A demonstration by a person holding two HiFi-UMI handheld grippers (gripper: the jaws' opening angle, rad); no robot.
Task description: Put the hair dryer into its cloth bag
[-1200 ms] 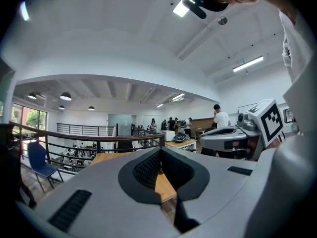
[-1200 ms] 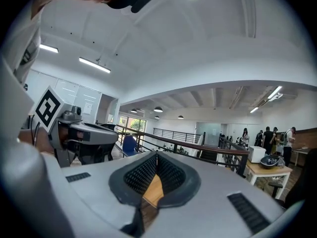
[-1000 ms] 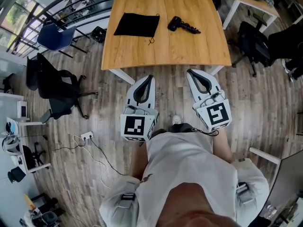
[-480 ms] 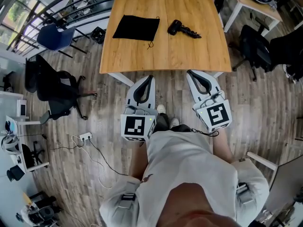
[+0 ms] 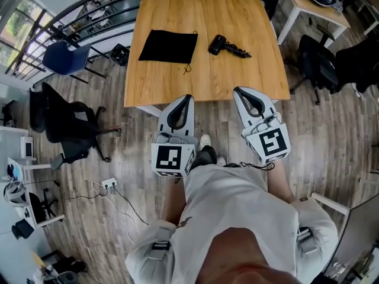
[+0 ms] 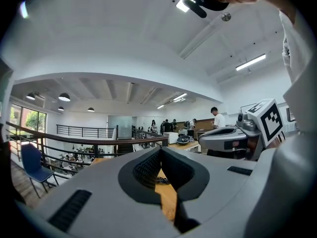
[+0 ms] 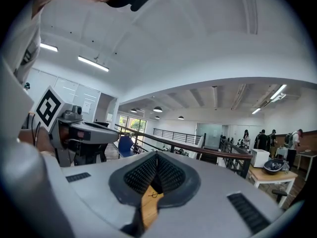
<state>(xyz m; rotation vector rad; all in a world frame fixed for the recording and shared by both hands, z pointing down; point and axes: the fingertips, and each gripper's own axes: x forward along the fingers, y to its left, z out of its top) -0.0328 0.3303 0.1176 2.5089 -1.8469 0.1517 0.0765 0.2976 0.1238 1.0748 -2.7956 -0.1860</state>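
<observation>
Plank-floored office; light wooden bench (image 5: pixel 207 76) nearer than a second ago. On it: black cloth bag (image 5: pixel 169 45), flat; black hair dryer (image 5: pixel 227 44) beside, apart. Both left gripper (image 5: pixel 188 97) and right gripper (image 5: pixel 238 90): fingers closed, empty. Approach only.

On the table (image 5: pixel 208 78) you have the cloth bag (image 5: pixel 169 45) toward its left, the hair dryer (image 5: pixel 227 44) right of its middle; your left gripper (image 5: pixel 188 97) and right gripper (image 5: pixel 238 90) hang at its near edge
</observation>
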